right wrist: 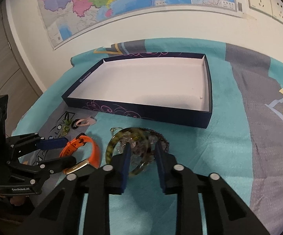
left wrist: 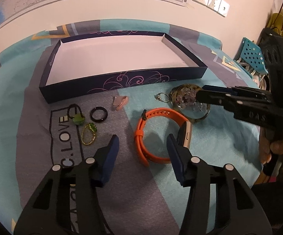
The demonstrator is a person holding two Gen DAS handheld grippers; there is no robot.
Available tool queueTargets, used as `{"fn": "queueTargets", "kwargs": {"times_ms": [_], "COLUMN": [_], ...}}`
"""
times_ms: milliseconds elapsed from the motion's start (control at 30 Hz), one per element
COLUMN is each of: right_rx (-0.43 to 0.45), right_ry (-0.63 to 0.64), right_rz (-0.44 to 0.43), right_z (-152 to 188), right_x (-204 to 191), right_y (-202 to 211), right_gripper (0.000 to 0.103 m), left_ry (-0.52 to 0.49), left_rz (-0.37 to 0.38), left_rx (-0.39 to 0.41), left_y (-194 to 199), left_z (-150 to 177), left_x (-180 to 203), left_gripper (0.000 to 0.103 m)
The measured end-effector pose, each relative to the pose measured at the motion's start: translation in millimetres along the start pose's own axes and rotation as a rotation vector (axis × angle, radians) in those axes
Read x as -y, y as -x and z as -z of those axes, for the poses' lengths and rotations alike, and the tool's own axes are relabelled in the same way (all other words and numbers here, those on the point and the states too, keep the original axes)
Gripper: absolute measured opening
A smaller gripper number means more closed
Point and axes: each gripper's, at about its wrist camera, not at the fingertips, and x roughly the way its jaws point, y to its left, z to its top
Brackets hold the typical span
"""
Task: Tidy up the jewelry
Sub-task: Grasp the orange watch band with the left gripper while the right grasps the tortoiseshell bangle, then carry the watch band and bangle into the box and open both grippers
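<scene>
We see a surface covered in a teal and grey patterned cloth (right wrist: 229,146), which may be a bed or a counter; we cannot tell which. On it, toward the wall, sits a wide, shallow dark blue box (right wrist: 141,111) with a white floor that holds nothing, so we judge the sorting barely begun: every piece still lies outside. In front of the box lies an orange watch (left wrist: 151,137) with a gold case, resting on its looped strap. Just right of it is a mottled bangle (left wrist: 190,101) with a clear bead bracelet (right wrist: 139,148) piled inside it, and a dark chain (right wrist: 161,137) at its far edge. A small silver ring (left wrist: 162,96) touches the bangle's left side. Further left lie a pink clip (left wrist: 120,101), a black ring (left wrist: 99,114), a green-stone ring (left wrist: 76,117) and a gold bead ring (left wrist: 88,134). Our left tongs (left wrist: 142,146) are spread and hold nothing, poised beside the watch. Our right tongs (right wrist: 142,154) are spread above the bangle and beads, pinching nothing yet.
</scene>
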Motion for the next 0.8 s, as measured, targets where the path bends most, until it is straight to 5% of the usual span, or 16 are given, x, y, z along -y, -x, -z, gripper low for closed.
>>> {"fn": "queueTargets", "kwargs": {"times_ms": [133,200,300,800], "right_rx": [-0.016,-0.019,-0.017,0.065], "right_ry": [0.002,0.01,0.003,-0.05], "right_rz": [-0.01,-0.007,-0.011,-0.094], "right_z": [-2.5,-2.6,-2.3,-21.6], "right_x": [3.7,3.5,5.9,13.4], "right_y": [-2.7,-3.6,-2.4,24.8], "right_gripper": [0.011,0.01,0.008,0.007], "left_ry": [-0.005,-0.011,-0.016,-0.076], "left_rz": [0.009,0.008,0.008,-0.005], "left_rx": [-0.013,-0.015,-0.02,0.054], "left_y": [-2.1,-2.8,-4.4,18.5], "left_z": [-1.7,-2.7,-4.6,-19.1], "left_x": [-2.8,-3.7,-5.1,-7.5], "left_gripper": [0.04,0.023,0.011,0.01]}}
